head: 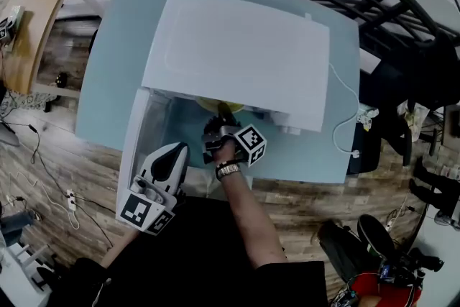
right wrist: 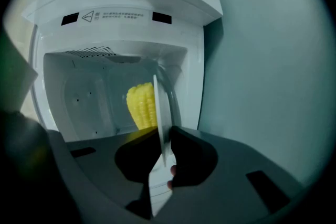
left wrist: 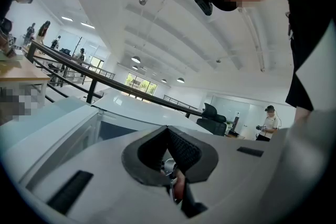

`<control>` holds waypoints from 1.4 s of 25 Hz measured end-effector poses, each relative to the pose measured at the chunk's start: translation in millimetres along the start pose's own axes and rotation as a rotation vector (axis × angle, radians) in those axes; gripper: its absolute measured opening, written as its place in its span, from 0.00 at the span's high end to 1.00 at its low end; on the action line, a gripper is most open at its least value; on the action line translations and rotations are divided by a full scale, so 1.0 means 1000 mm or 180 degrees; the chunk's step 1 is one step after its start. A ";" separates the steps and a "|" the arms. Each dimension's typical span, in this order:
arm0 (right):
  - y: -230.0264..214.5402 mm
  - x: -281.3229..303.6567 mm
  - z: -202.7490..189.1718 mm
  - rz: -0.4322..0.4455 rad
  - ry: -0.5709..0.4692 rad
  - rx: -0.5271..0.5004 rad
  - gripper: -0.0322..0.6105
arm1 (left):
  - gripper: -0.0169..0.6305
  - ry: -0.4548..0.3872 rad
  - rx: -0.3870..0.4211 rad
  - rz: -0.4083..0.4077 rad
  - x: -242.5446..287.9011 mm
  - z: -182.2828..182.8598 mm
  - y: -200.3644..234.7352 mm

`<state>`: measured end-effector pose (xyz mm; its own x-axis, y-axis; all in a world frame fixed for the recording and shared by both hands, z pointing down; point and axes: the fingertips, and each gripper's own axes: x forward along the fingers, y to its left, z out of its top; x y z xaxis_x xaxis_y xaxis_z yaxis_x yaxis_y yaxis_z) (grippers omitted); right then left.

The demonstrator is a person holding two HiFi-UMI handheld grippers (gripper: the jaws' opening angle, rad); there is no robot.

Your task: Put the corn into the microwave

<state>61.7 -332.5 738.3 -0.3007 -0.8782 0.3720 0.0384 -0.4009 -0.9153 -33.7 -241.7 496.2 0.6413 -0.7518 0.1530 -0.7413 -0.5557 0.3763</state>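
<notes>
The yellow corn (right wrist: 140,106) lies on a white plate (right wrist: 161,119), which shows edge-on in the right gripper view, and both are at the mouth of the open microwave (head: 237,54), with the white walls of the cavity behind the cob. From the head view only a sliver of yellow shows under the front edge of the oven's top. The right tongs (right wrist: 161,157) are clamped on the near rim of that plate, one pad on each face, and the hand behind them wears a wristwatch (head: 227,170). The microwave's door (head: 142,127) hangs swung out to the left, and the left tongs (head: 168,160) hover just beside its outer edge; their pads are pressed together with nothing between them, and they point up toward the ceiling. The oven stands on a pale blue worktop (head: 108,75), with a white cable (head: 346,127) trailing off its right side above the wooden floor (head: 57,176).
</notes>
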 end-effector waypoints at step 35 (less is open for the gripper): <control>0.006 0.010 -0.011 -0.0062 0.0848 -0.1088 0.82 | 0.97 0.0027 -0.0102 -0.0019 0.004 -0.007 0.000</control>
<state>48.2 -340.4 735.1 -0.5354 -0.7554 0.3779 -0.2740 -0.2679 -0.9237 -29.4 -241.7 503.4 0.6474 -0.7455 0.1584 -0.7309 -0.5484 0.4063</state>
